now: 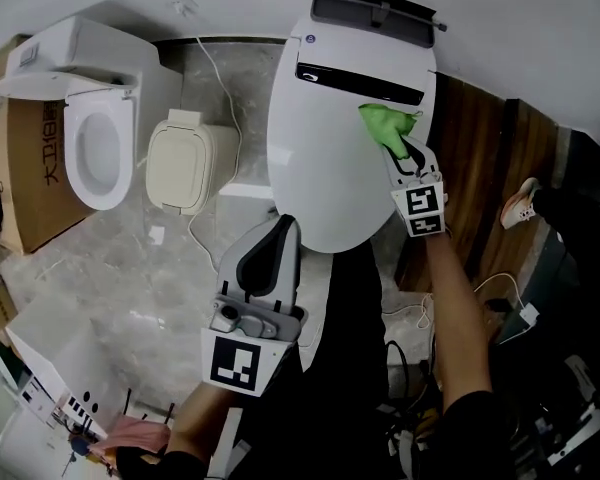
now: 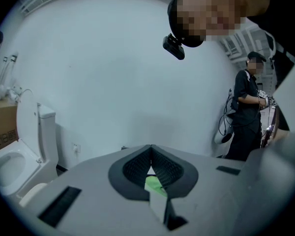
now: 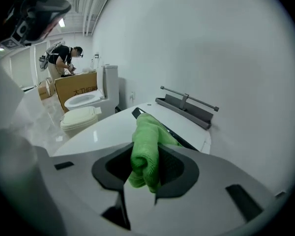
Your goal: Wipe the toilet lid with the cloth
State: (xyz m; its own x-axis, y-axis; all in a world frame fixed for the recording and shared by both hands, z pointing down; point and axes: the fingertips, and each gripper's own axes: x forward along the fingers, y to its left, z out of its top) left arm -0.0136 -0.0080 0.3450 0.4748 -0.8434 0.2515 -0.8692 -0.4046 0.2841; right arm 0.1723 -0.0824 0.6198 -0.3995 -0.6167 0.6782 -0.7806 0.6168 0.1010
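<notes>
We log the right gripper (image 1: 397, 148), fingers clenched on the cloth (image 1: 383, 123) at the lid (image 1: 320, 158) rear, by the black strip (image 1: 360, 83). The left gripper (image 1: 283, 226) hangs near the front edge, fingers pinched together, empty. Risk, we judge: bunched cloth drags loose under hard strokes.

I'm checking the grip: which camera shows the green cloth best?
The right gripper view: the green cloth sits large, pinched in the right gripper. The head view shows it small on the toilet lid. The left gripper view shows only an unclear green sliver.
</notes>
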